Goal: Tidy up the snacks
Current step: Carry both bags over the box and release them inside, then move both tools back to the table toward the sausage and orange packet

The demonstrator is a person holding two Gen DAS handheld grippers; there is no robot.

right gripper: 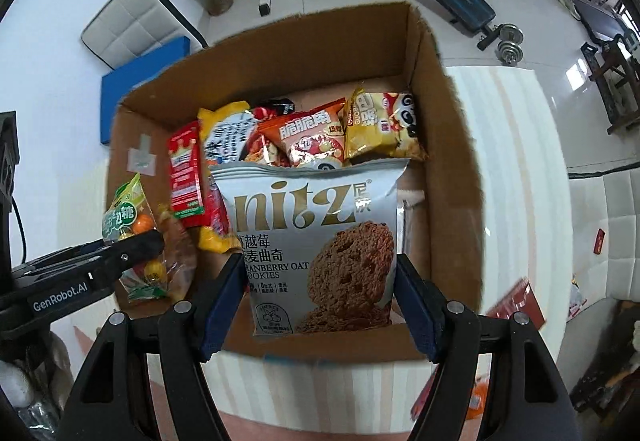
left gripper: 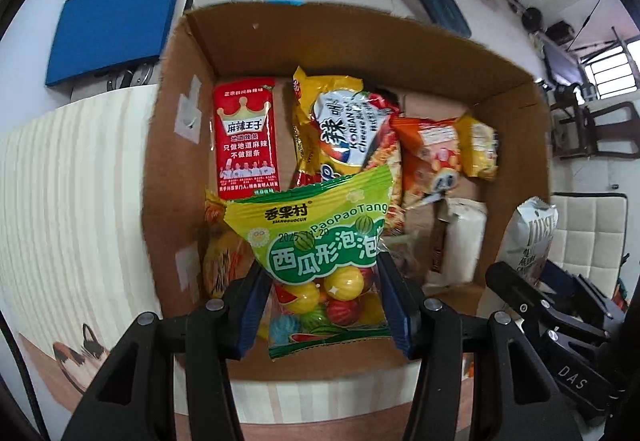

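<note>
Left wrist view looks down into a big open cardboard box (left gripper: 516, 109) that stands on a pale striped worktop (left gripper: 72, 201); the right wrist view shows the same cardboard box (right gripper: 452, 169) from its other side.

Several snack packs lie inside the box. Along one wall is a red spicy-strip packet (left gripper: 246, 137), and beside it a yellow Korean cheese noodle pack (left gripper: 344, 133). Next come an orange crisp bag (left gripper: 430, 157) and a small yellow panda-print bag (left gripper: 480, 149). A white packet (left gripper: 464, 241) lies nearer the box's front wall.

The left gripper (left gripper: 320, 305) hangs above the box with its blue-padded fingers (left gripper: 252, 305) clamped on a green bag of watermelon bubble gum balls (left gripper: 320, 241), which stands upright between them. The same gum bag (right gripper: 132, 225) shows at the left of the right wrist view, pinched by the black left gripper (right gripper: 136, 253).

The right gripper (right gripper: 320, 301) is also over the box, its fingers (right gripper: 224, 297) pressed against both sides of a silver Nitz cranberry oat cookie bag (right gripper: 316, 241). That cookie bag (left gripper: 532, 237) appears at the right edge of the left wrist view, just beyond the box wall.
</note>
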